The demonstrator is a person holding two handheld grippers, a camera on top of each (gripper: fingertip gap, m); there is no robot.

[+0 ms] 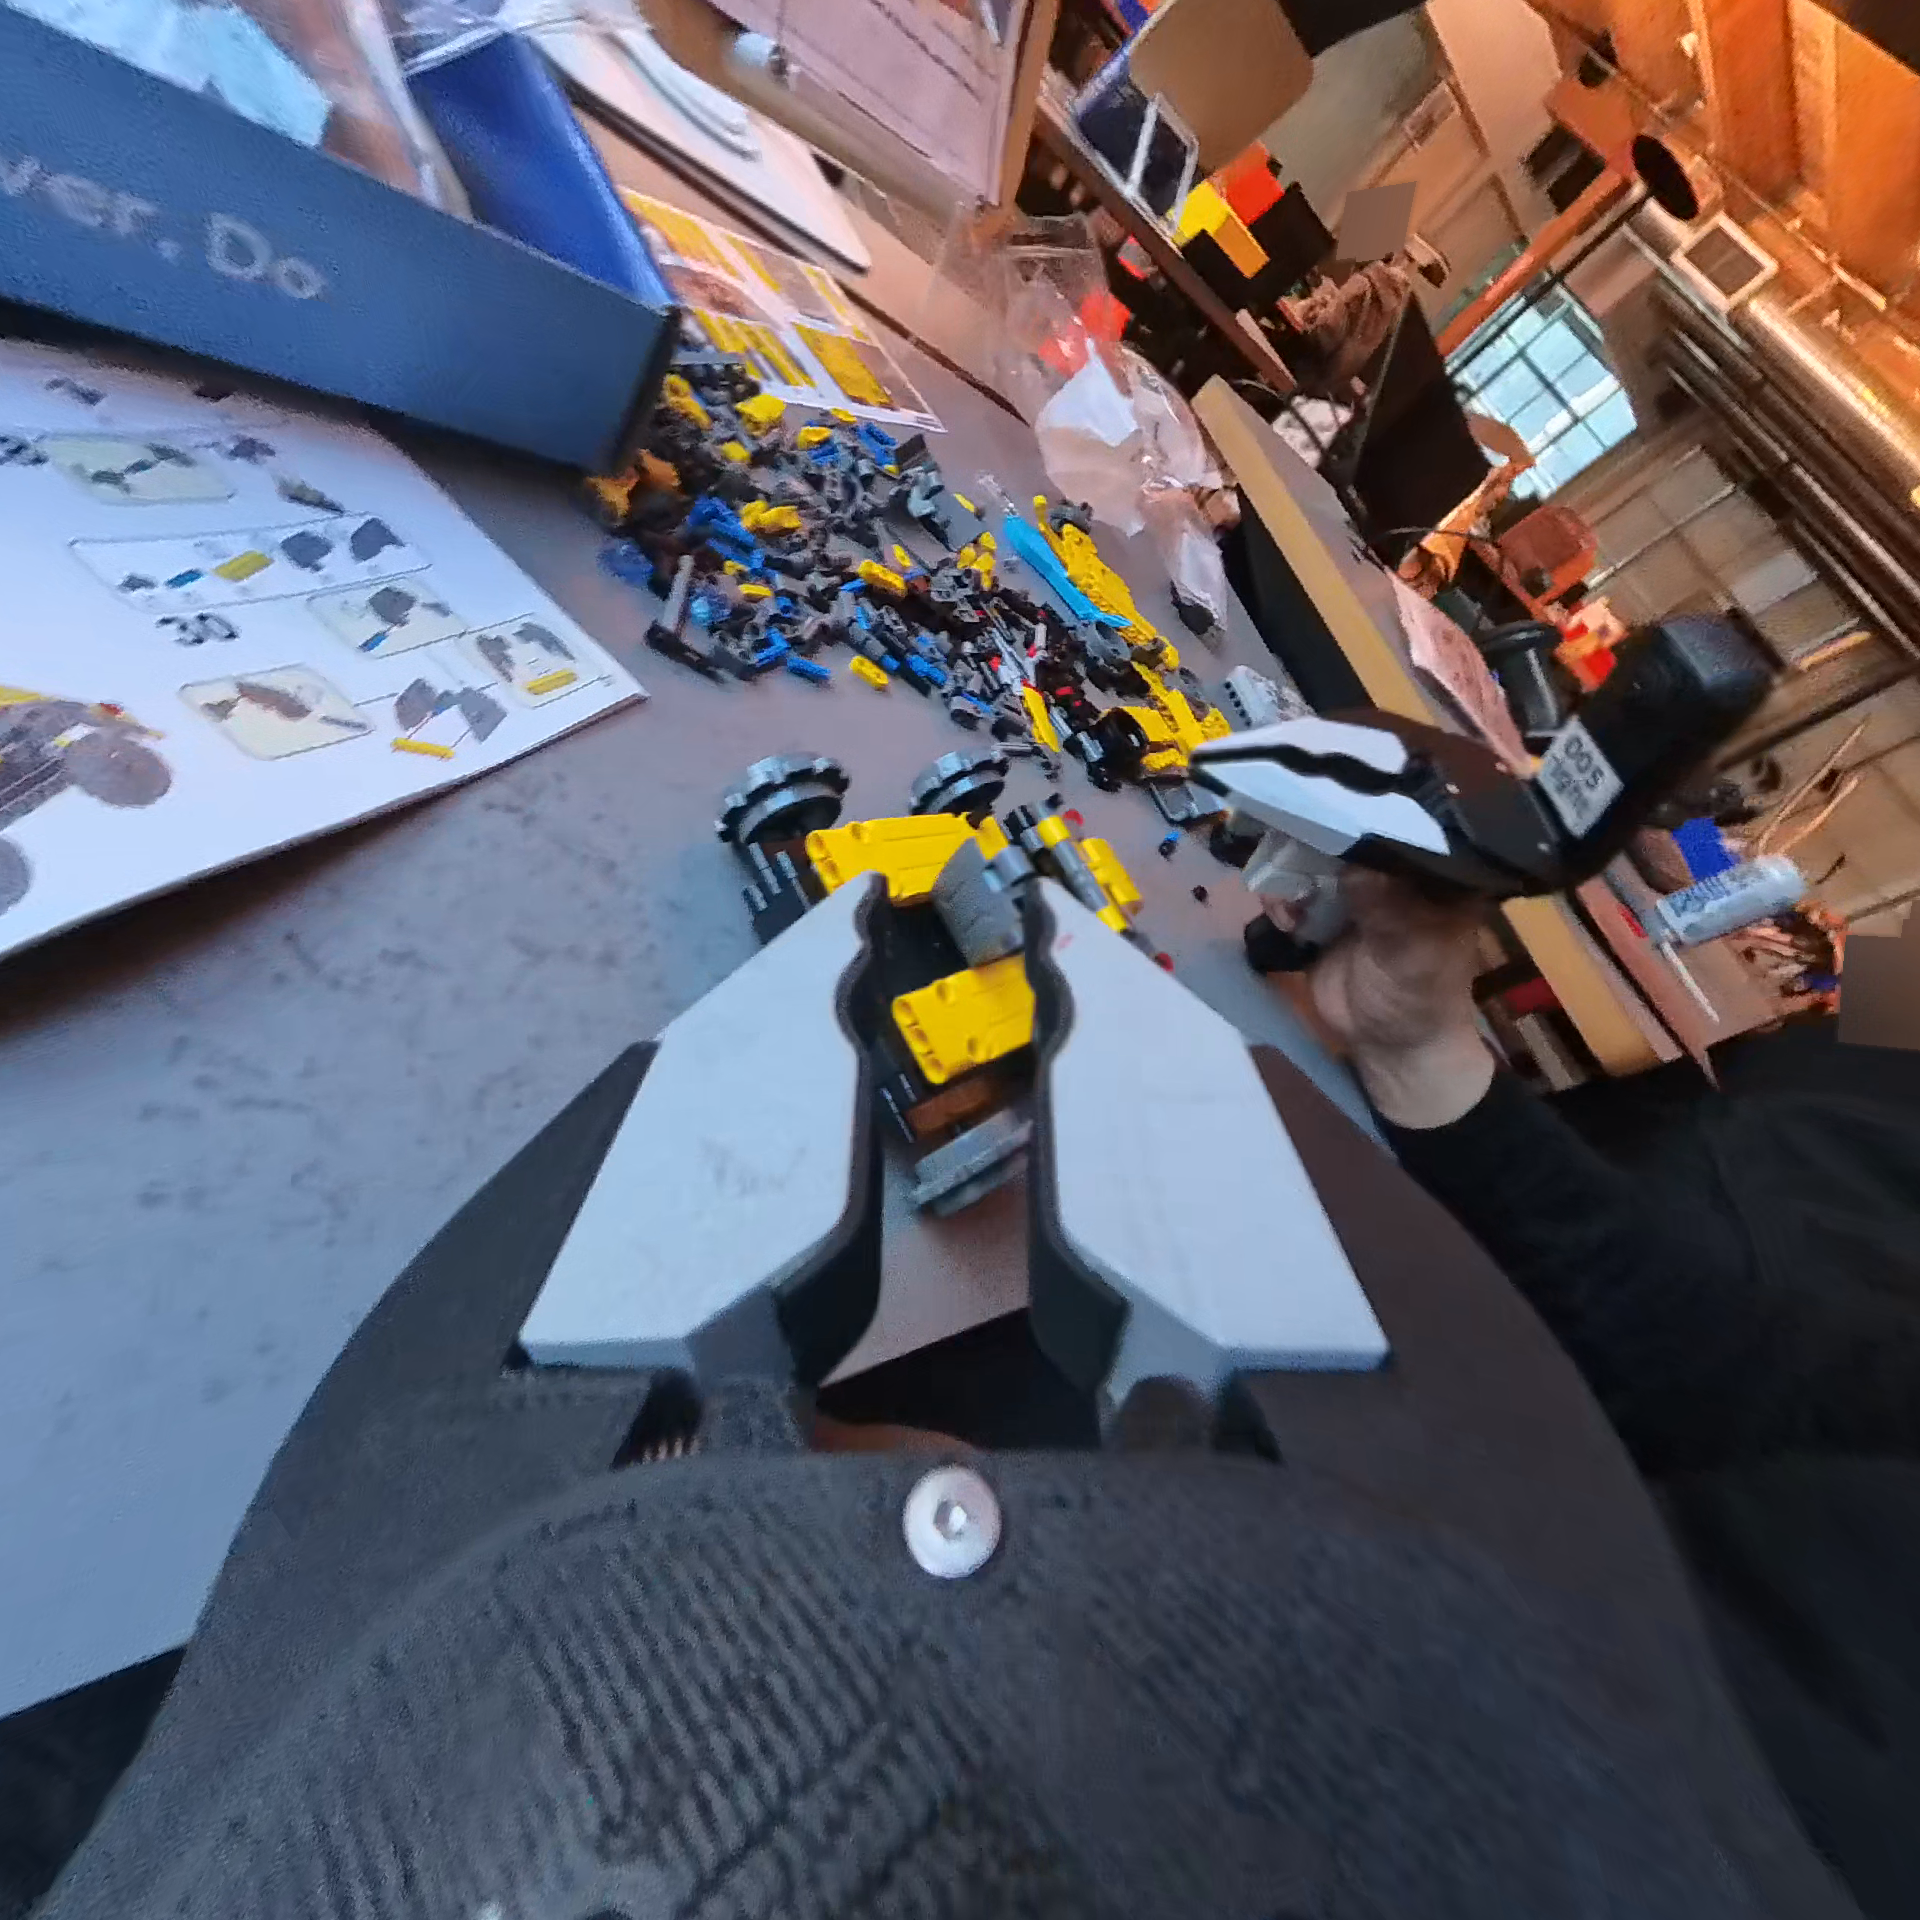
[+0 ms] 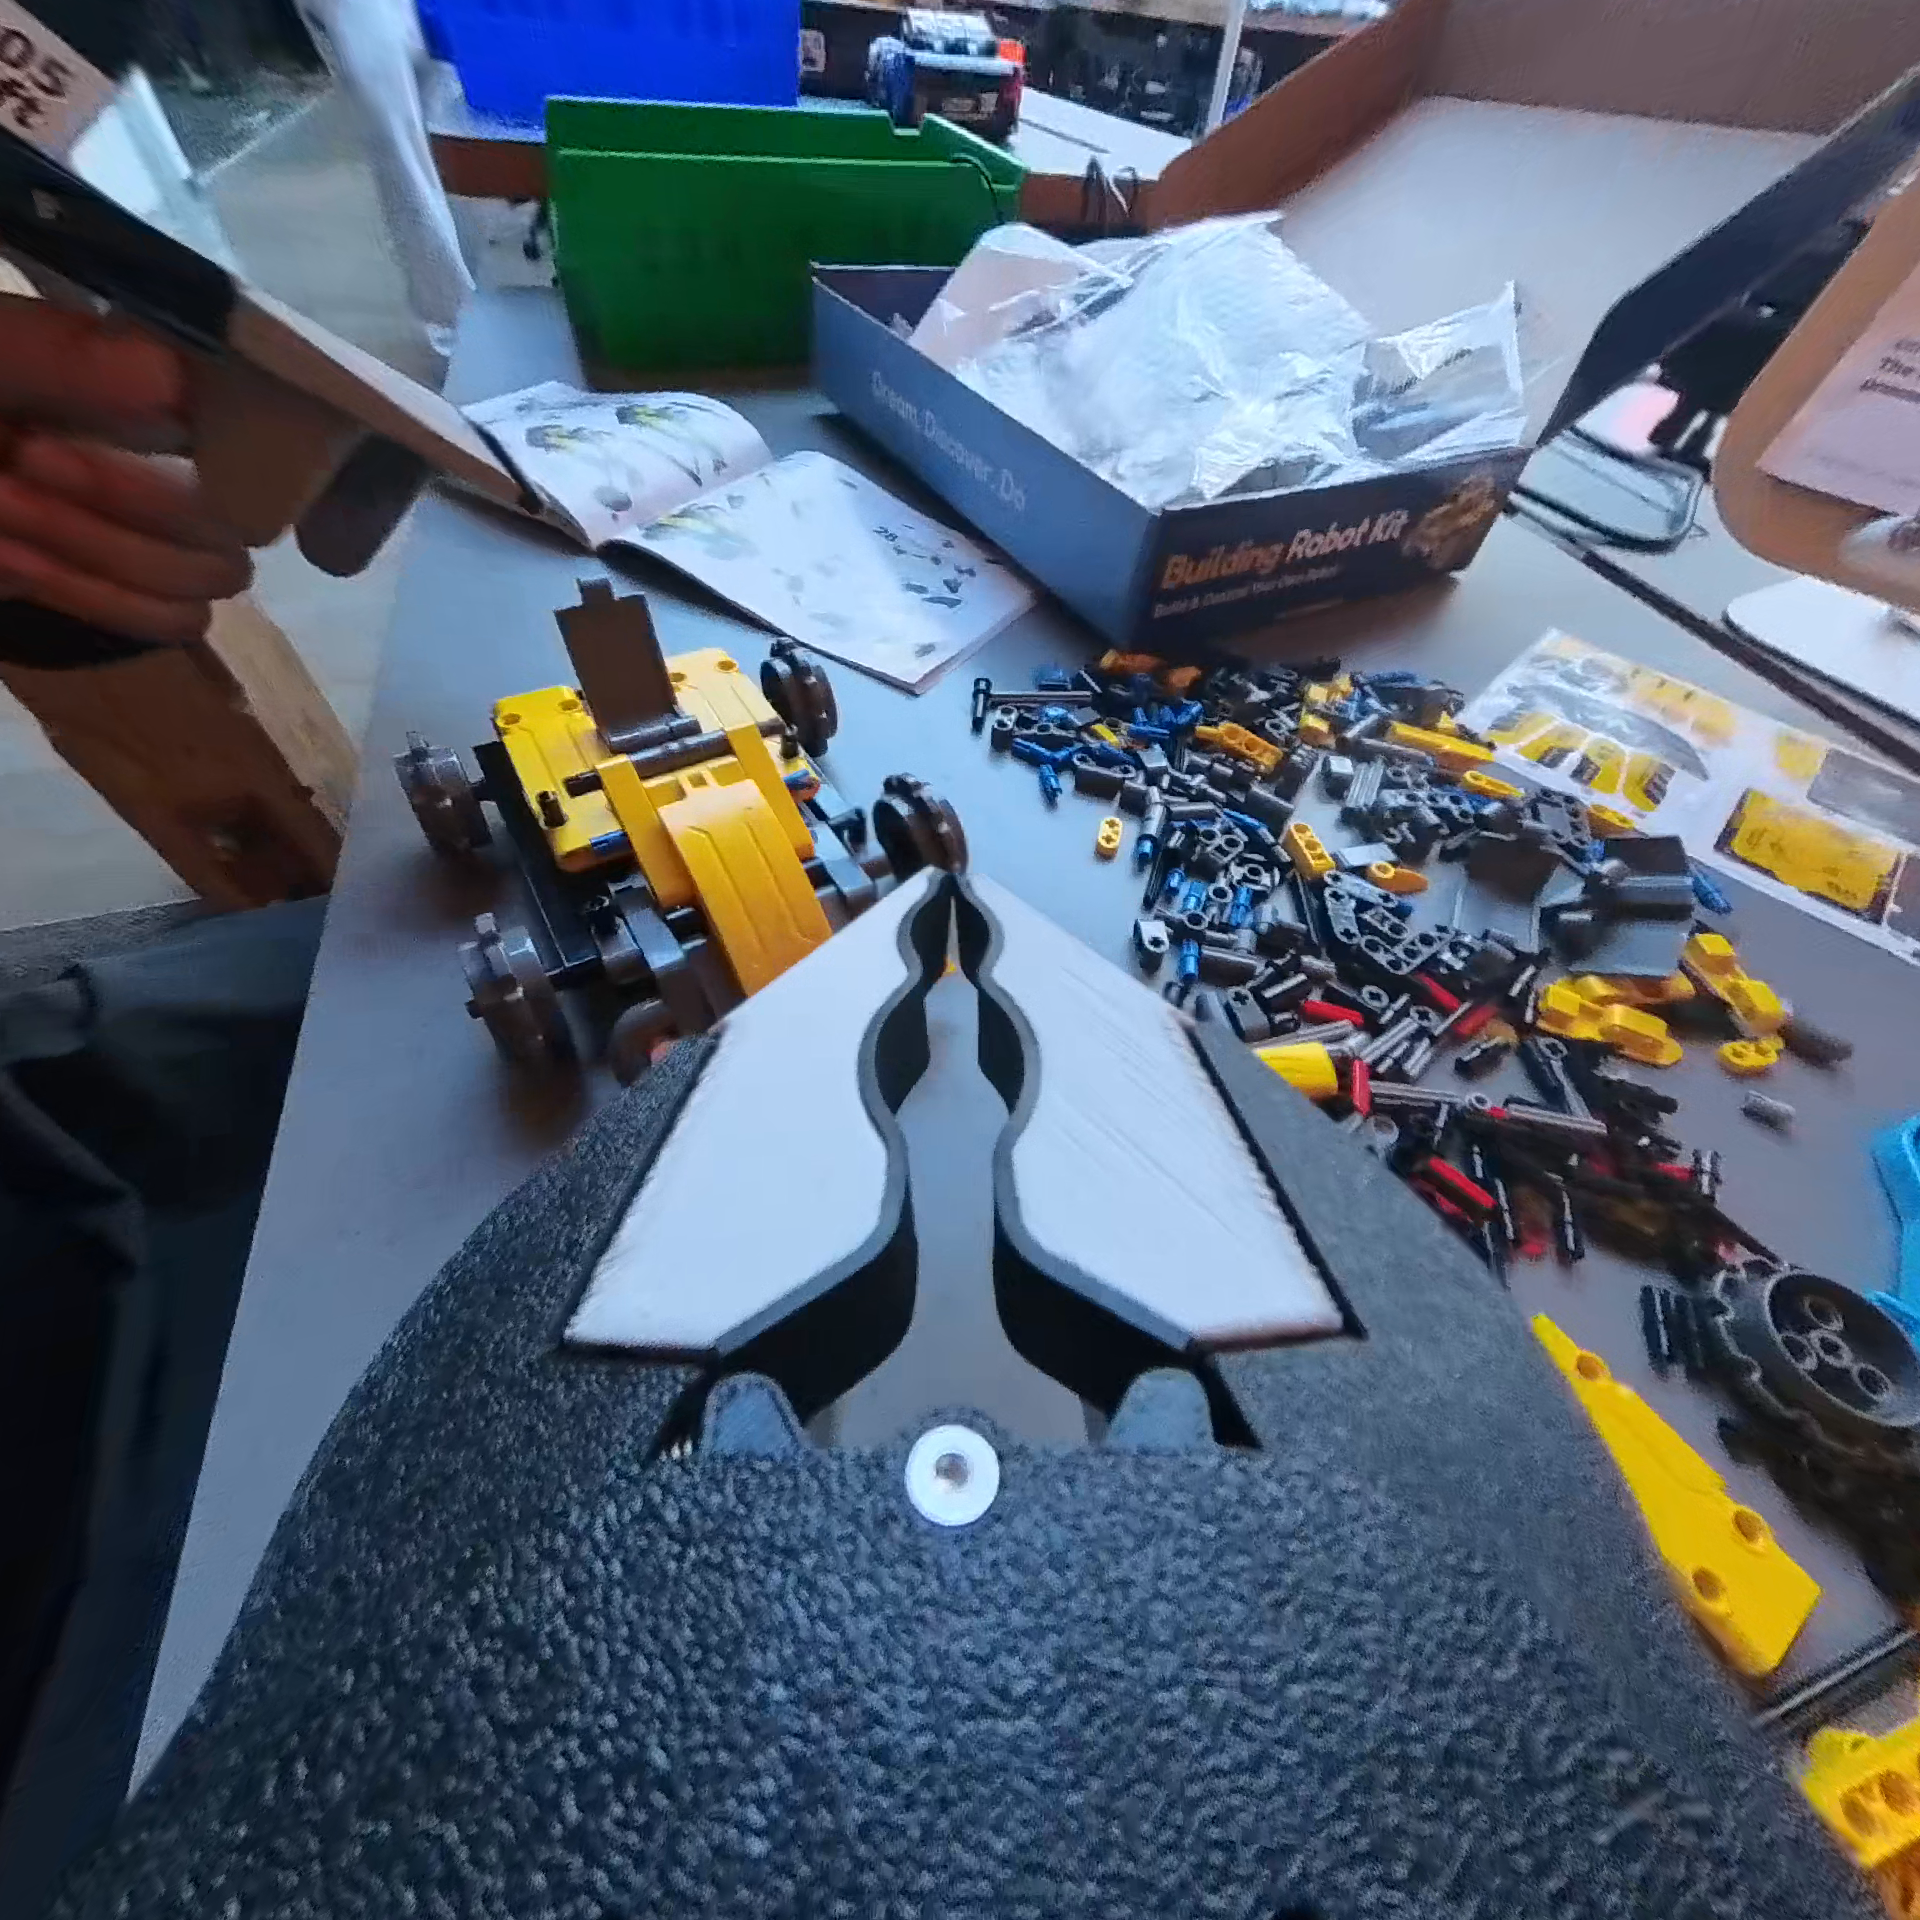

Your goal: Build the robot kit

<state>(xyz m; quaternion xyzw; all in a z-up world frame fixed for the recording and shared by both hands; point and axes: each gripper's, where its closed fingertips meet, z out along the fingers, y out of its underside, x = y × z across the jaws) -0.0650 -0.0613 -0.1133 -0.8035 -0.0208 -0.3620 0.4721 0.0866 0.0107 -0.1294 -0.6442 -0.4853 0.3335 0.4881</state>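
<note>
A partly built yellow and black toy vehicle with dark grey wheel hubs stands on the grey table. My left gripper is open and hovers above it; the vehicle shows through the gap between the fingers, which do not grip it. In the right wrist view the vehicle stands free and the left gripper is up at the top left, over the booklet. My right gripper is shut and empty, its tips just beside the vehicle's front wheel hub. It also shows in the left wrist view, held in a hand.
A pile of loose small blue, black, yellow and red parts lies right of the vehicle. An open instruction booklet, a dark blue box with plastic bags, a sticker sheet, a black wheel, a yellow panel and a green bin surround it. About 20 centimeters separates my left fingertips from my right.
</note>
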